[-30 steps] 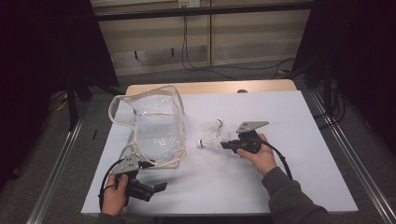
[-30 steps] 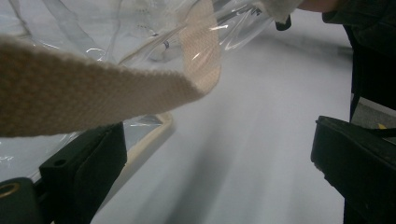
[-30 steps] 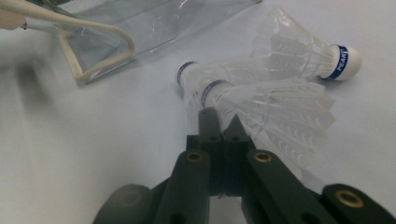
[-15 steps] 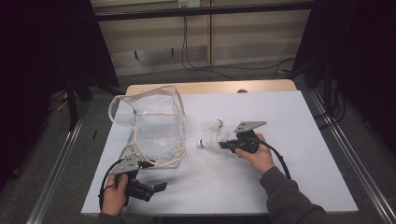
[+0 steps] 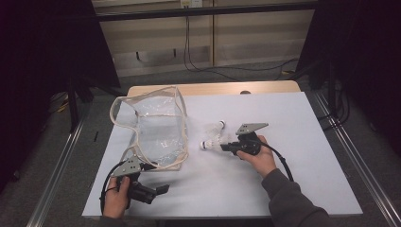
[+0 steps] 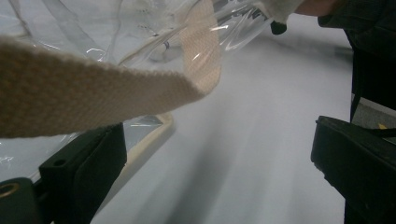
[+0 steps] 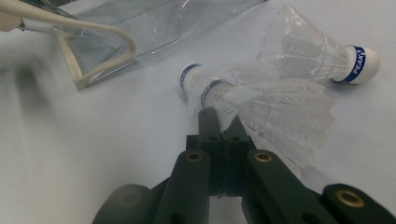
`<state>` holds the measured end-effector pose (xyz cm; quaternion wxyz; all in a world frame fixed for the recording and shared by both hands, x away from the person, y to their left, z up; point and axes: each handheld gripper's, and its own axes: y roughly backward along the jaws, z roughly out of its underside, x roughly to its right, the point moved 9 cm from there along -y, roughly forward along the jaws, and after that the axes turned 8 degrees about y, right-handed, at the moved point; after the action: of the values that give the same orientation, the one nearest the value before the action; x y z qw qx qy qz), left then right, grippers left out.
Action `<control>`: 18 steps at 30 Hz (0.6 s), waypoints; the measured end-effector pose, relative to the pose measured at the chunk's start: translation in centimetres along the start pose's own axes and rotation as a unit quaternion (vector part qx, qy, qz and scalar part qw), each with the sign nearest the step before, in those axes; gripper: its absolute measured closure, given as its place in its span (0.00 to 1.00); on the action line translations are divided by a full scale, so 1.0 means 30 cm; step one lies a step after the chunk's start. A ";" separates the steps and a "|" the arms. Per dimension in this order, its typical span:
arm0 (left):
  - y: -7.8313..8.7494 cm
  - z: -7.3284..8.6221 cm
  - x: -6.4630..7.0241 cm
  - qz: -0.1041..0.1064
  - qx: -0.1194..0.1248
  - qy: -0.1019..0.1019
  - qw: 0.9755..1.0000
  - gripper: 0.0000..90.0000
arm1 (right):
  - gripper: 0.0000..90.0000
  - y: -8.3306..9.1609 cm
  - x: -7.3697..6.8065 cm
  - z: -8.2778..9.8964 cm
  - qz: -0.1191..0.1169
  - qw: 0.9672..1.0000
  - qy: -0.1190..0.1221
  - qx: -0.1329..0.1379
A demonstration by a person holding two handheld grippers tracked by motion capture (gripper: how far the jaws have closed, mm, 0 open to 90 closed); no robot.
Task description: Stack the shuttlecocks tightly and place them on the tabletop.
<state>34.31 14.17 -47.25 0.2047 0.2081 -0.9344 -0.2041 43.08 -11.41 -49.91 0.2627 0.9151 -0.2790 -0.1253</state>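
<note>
Shuttlecocks: 3, white plastic skirts, white corks with blue bands, lay mid-table just right of 1 clear bag [image 5: 156, 132]. Right gripper [image 7: 219, 123] had its jaws pressed together, pinching the skirt of 1 shuttlecock [image 7: 271, 112]; a second shuttlecock [image 7: 317, 53] lay beyond, a third [image 7: 191, 77] touching the pinched one. Left gripper [image 6: 219, 172] stood spread, jaws apart, bag strap [image 6: 93, 93] draped above its left jaw, blocking its sight.

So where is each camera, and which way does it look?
High view: above the person's side, looking forward and down on the table; both forearms, left gripper and right gripper show.
Left gripper view: rides the left gripper, facing the bag strap; its open jaws show.
Right gripper view: rides the right gripper, facing three shuttlecocks; its shut jaws show.
All share the bag.
</note>
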 end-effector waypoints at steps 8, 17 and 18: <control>-0.001 0.001 -0.001 0.000 -0.003 -0.001 1.000 0.04 | 1.00 -0.004 0.000 -0.004 -0.001 1.000 0.002 0.003; -0.001 0.000 -0.002 0.000 -0.002 0.000 1.000 0.04 | 0.99 -0.011 -0.008 -0.008 -0.006 1.000 0.002 0.005; -0.002 0.000 -0.002 0.000 -0.001 0.000 1.000 0.04 | 0.99 -0.012 -0.007 -0.008 -0.005 1.000 0.002 0.005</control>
<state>34.38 14.15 -47.28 0.2050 0.2079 -0.9343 -0.2046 43.15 -10.94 -49.88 0.2580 0.9181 -0.2743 -0.1238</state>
